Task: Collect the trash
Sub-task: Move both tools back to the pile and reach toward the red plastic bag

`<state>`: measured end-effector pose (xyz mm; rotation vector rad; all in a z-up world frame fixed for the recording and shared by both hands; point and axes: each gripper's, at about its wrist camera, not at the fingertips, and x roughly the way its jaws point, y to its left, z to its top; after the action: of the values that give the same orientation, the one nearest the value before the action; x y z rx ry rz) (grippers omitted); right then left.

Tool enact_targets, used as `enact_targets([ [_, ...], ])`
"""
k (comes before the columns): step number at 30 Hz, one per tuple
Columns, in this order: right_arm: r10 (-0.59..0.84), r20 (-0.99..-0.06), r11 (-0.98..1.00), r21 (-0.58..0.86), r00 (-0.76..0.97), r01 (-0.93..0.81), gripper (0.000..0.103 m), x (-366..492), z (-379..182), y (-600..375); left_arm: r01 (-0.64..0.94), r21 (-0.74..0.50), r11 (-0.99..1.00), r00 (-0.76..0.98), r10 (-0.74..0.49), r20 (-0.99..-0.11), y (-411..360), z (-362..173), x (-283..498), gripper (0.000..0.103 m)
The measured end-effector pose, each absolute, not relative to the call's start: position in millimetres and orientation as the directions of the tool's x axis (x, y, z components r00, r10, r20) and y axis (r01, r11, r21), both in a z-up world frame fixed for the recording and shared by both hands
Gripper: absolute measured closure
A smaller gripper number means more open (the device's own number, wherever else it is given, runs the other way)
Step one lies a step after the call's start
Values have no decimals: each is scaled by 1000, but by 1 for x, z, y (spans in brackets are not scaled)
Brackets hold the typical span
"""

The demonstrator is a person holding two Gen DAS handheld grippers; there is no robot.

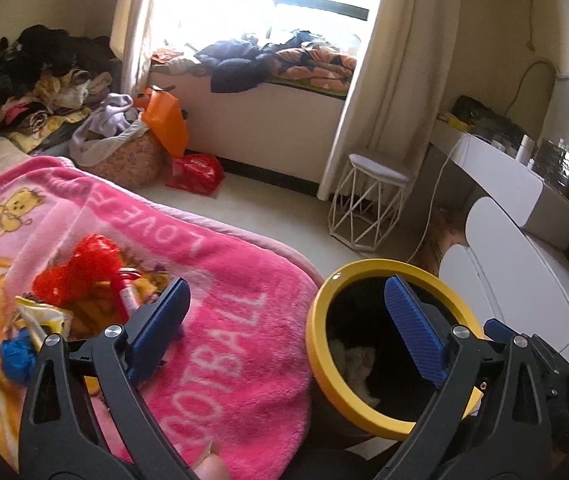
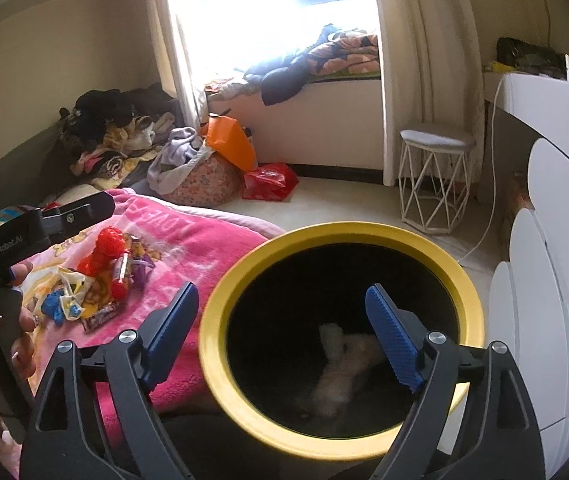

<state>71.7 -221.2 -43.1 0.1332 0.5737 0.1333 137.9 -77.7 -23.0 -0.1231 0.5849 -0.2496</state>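
Observation:
A black bin with a yellow rim [image 1: 316,356] [image 2: 220,300] stands beside the bed, with pale crumpled paper [image 2: 344,364] lying at its bottom. A pile of trash [image 1: 80,280] [image 2: 100,280] lies on the pink blanket [image 1: 220,320] [image 2: 188,240]: red crinkled plastic, candy wrappers, a blue scrap. My left gripper [image 1: 286,312] is open and empty, one finger over the blanket, the other over the bin. My right gripper [image 2: 282,320] is open and empty above the bin's mouth. A hand [image 2: 24,320] holds the left gripper's handle at the left of the right wrist view.
A white wire stool [image 1: 368,200] [image 2: 432,176] stands on the floor by the curtain. White drawers [image 2: 556,280] sit right of the bin. A patterned basket of clothes [image 1: 124,152], an orange bag [image 2: 232,140] and a red bag [image 2: 270,180] lie beyond the bed.

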Motion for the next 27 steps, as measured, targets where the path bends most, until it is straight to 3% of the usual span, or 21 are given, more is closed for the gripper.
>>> enact_targets([
  [27, 314, -515, 947, 104, 798, -305, 16, 95, -25, -120, -17, -230, 973, 854, -106, -510, 29, -21, 131, 13],
])
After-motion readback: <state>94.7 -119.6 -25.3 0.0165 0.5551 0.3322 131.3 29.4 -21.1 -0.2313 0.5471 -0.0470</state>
